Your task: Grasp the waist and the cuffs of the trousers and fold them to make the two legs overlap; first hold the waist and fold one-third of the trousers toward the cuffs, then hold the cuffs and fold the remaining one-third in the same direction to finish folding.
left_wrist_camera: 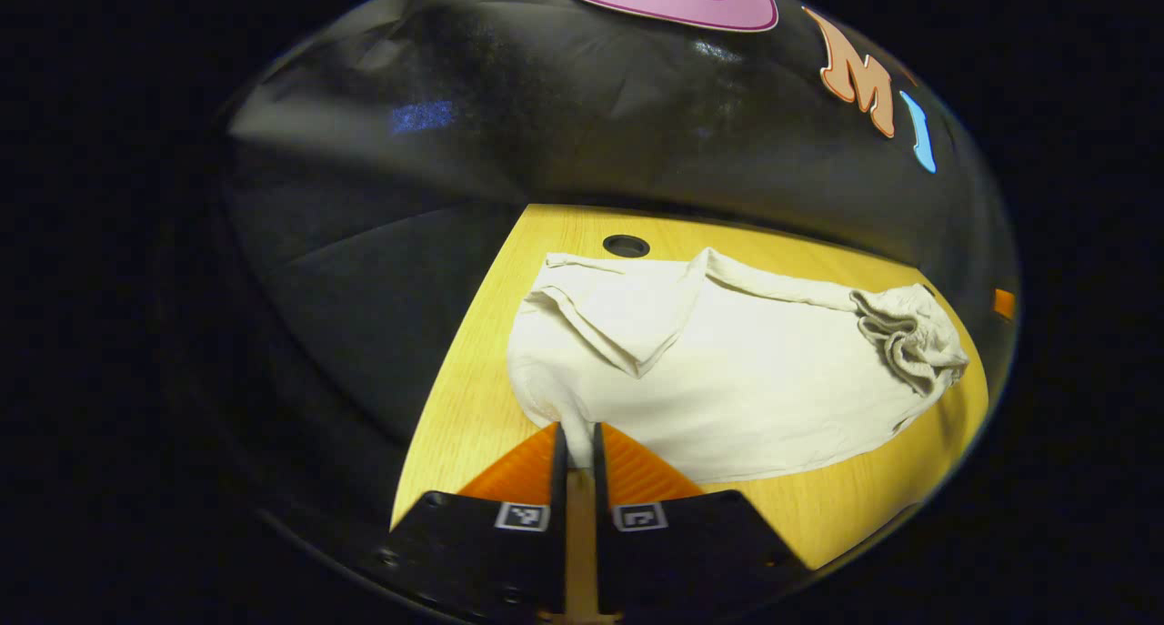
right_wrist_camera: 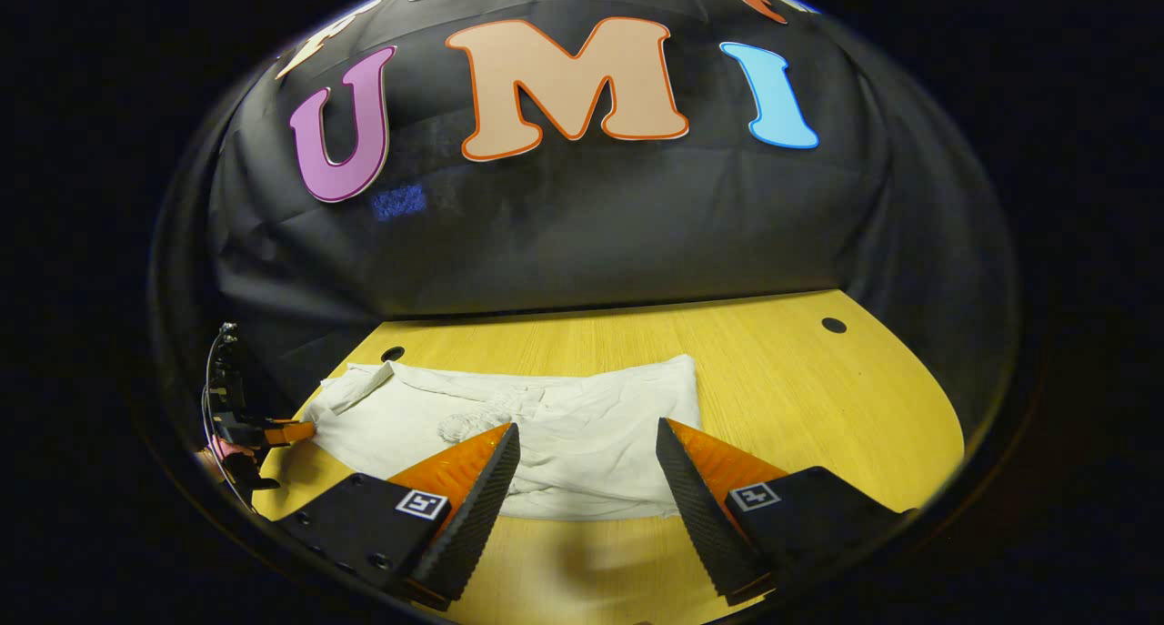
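The trousers (left_wrist_camera: 727,379) lie spread across the middle of the desk (left_wrist_camera: 464,416). At bottom centre, the left gripper (left_wrist_camera: 576,443) has its jaws pinched on their near edge. The right gripper (right_wrist_camera: 587,461), bottom centre, hangs with jaws wide above them.

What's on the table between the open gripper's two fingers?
In the right gripper view, the white trousers lie between the right hand-held gripper's spread fingers, with bare wooden table nearer the camera.

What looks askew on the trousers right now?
The trousers lie unevenly on the table: one end is bunched into a wrinkled lump, and a flap is folded over crookedly. The left hand-held gripper pinches the near edge; the right hand-held gripper is open.
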`<control>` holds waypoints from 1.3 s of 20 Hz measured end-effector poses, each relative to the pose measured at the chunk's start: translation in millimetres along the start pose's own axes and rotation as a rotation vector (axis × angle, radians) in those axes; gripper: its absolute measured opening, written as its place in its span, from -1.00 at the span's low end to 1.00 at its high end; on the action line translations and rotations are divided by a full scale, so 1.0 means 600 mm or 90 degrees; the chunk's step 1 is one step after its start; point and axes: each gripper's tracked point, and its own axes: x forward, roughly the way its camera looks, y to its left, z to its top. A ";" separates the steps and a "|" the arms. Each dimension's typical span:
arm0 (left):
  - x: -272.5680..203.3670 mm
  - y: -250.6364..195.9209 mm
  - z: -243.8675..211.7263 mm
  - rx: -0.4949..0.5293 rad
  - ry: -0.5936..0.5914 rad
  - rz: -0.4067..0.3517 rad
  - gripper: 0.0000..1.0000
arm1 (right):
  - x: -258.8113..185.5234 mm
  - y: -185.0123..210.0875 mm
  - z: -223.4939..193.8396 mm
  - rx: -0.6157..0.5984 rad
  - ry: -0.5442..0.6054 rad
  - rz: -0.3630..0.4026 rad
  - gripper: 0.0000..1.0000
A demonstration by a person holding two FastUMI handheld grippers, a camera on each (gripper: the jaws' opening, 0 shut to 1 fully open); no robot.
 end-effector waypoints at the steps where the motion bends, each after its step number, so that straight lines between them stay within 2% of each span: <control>1: 0.002 -0.002 -0.001 -0.007 0.002 0.003 -1.00 | -0.004 -0.006 0.001 -0.001 -0.001 -0.003 0.92; 7: -0.024 -0.037 0.036 -0.054 -0.039 -0.010 -1.00 | -0.032 -0.045 0.004 -0.002 -0.005 -0.014 0.92; 12: -0.066 -0.124 0.116 -0.062 -0.097 -0.048 -1.00 | -0.051 -0.081 0.013 0.007 -0.017 -0.007 0.93; 13: -0.075 -0.149 0.134 -0.060 -0.110 -0.060 -1.00 | -0.055 -0.090 0.013 0.008 -0.017 -0.005 0.83; 15: -0.088 -0.207 0.168 -0.051 -0.134 -0.083 -1.00 | -0.058 -0.111 0.015 0.009 -0.015 0.000 0.83; 16: -0.095 -0.238 0.182 -0.047 -0.142 -0.095 -1.00 | -0.061 -0.123 0.013 0.010 -0.014 0.003 0.93; 18: -0.105 -0.310 0.210 -0.040 -0.158 -0.126 -1.00 | -0.066 -0.147 0.013 0.011 -0.012 0.007 0.93; 19: -0.108 -0.350 0.223 -0.039 -0.164 -0.144 -1.00 | -0.069 -0.161 0.015 0.010 -0.012 0.007 0.83; 20: -0.112 -0.386 0.236 -0.035 -0.171 -0.158 -1.00 | -0.070 -0.176 0.016 0.009 -0.012 0.008 0.92; 22: -0.123 -0.456 0.257 -0.025 -0.181 -0.188 -1.00 | -0.072 -0.202 0.020 0.007 -0.015 0.008 0.92; 26: -0.132 -0.594 0.282 0.043 -0.192 -0.225 -1.00 | -0.074 -0.252 0.024 0.003 -0.015 0.008 0.92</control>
